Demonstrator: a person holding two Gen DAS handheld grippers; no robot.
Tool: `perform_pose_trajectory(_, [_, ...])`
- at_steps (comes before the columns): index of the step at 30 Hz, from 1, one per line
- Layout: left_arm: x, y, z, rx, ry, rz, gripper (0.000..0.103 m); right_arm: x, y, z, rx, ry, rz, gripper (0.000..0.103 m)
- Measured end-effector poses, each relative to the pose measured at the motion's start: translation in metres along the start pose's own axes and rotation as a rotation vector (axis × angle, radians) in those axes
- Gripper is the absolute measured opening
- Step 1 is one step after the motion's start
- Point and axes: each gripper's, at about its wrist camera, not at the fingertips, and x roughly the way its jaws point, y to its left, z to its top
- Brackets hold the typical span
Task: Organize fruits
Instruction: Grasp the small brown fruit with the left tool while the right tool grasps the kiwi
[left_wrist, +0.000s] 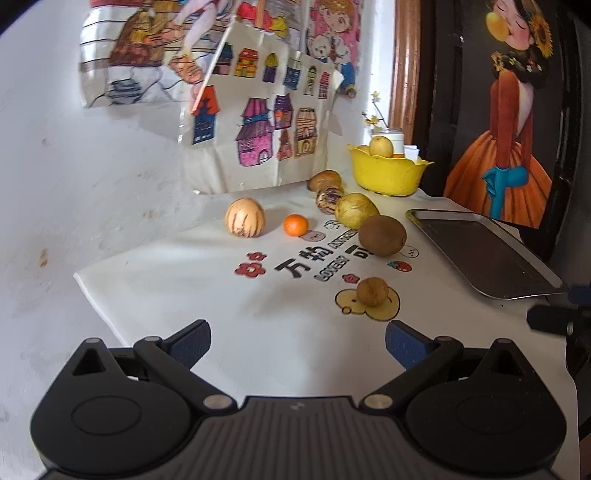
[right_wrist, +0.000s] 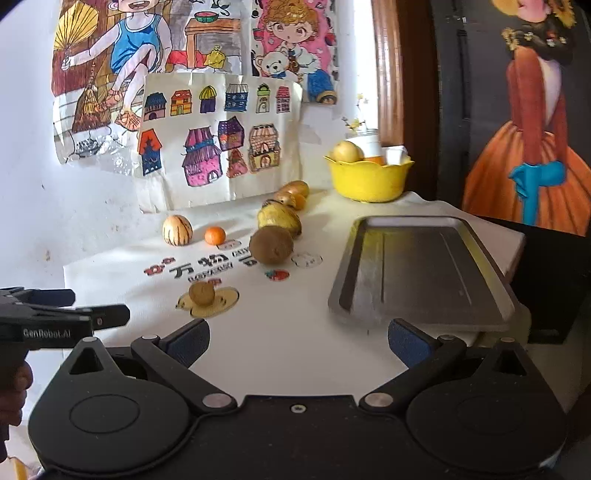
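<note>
Just ahead of the left gripper (left_wrist: 297, 345), slightly toward its right finger, a small brown fruit (left_wrist: 372, 291) sits on a yellow duck print on the white cloth (left_wrist: 184, 295) that covers the counter. It is the nearest piece to either gripper, and it looks nearly round, so no long axis or pointing direction can be told. Both left fingers are spread wide with nothing between them. The right gripper (right_wrist: 298, 341) is equally wide and empty; from its view the same small brown fruit (right_wrist: 201, 293) lies ahead and off to its left side, so the left gripper seems the better placed for it.

Farther ahead of the left gripper, a kiwi (left_wrist: 382, 235) lies with its long axis roughly across the view, and beyond it a yellow-green fruit (left_wrist: 355, 209), a striped dark fruit (left_wrist: 329, 197) and a brown one (left_wrist: 325, 180) run in a line toward the yellow bowl (left_wrist: 388, 173), which already holds a pale fruit (left_wrist: 381, 146). Off to the left of that line sit a small orange (left_wrist: 295, 225) and a striped cream fruit (left_wrist: 244, 221) standing upright.

Directly ahead of the right gripper, toward its right finger, lies a metal tray (right_wrist: 424, 273), empty, its long side running away from the gripper. Sorting appears not yet begun on the tray; the likely opening move is a short forward reach by the left gripper to close on the small brown fruit.
</note>
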Motion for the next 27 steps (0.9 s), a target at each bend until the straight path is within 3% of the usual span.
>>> perform_pose_trajectory(14, [0.047,-0.020,0.025,0.079,0.085,-0.068,0.103,0.093,-0.027,0.081,-0.009,0.127,0.204,0.103])
perform_pose_trajectory(20, [0.063,-0.027,0.028,0.064,0.133,-0.108,0.102,0.137,-0.026,0.096,-0.065,0.172,0.256,0.102])
perform_pose_trajectory(27, [0.072,-0.033,0.037,0.060,0.143,-0.133,0.092,0.183,-0.025,0.100,-0.079,0.221,0.296,0.098])
